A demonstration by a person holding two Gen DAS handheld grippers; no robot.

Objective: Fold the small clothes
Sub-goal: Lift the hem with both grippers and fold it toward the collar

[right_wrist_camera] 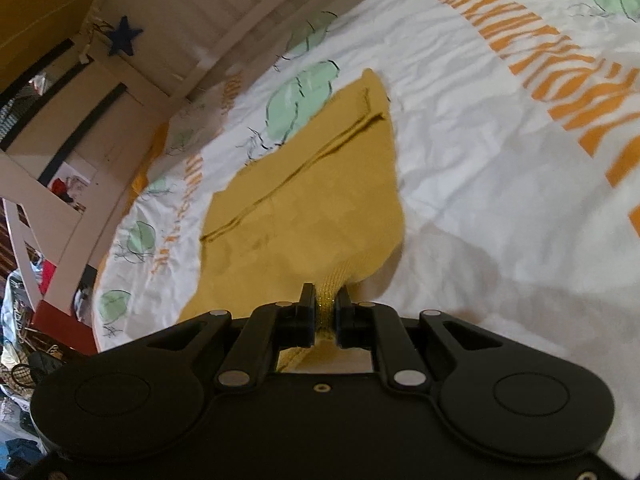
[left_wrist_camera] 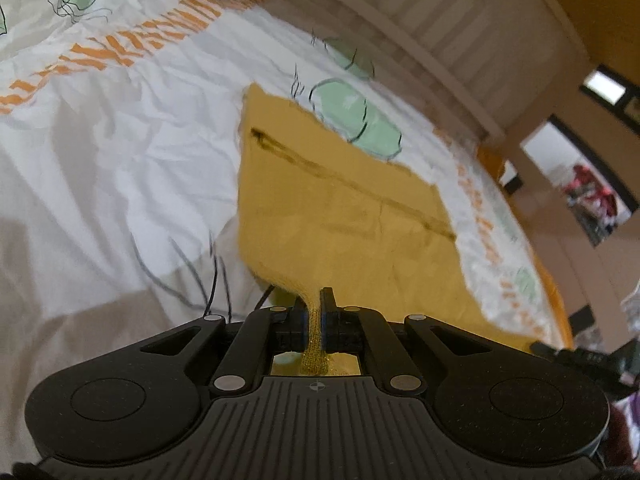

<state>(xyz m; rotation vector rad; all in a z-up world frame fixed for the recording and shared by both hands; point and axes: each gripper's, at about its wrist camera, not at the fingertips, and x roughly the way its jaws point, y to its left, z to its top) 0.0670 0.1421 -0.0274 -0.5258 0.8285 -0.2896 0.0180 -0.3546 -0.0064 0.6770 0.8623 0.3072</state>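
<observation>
A mustard-yellow knit garment [left_wrist_camera: 340, 200] lies spread on a white bedsheet [left_wrist_camera: 120, 140], with a dark seam line running across it. My left gripper [left_wrist_camera: 316, 300] is shut on its near edge, knit fabric bunched between the fingers. In the right wrist view the same garment [right_wrist_camera: 304, 200] stretches away from me. My right gripper [right_wrist_camera: 325, 300] is shut on another part of its near edge. Both held edges are lifted off the sheet.
The sheet [right_wrist_camera: 480, 140] has orange stripes and green leaf prints. A white slatted bed frame [left_wrist_camera: 460, 20] runs along the far side. A blue star [right_wrist_camera: 124, 36] hangs on the frame. Cluttered clothes [right_wrist_camera: 24, 300] lie on the floor beyond the bed edge.
</observation>
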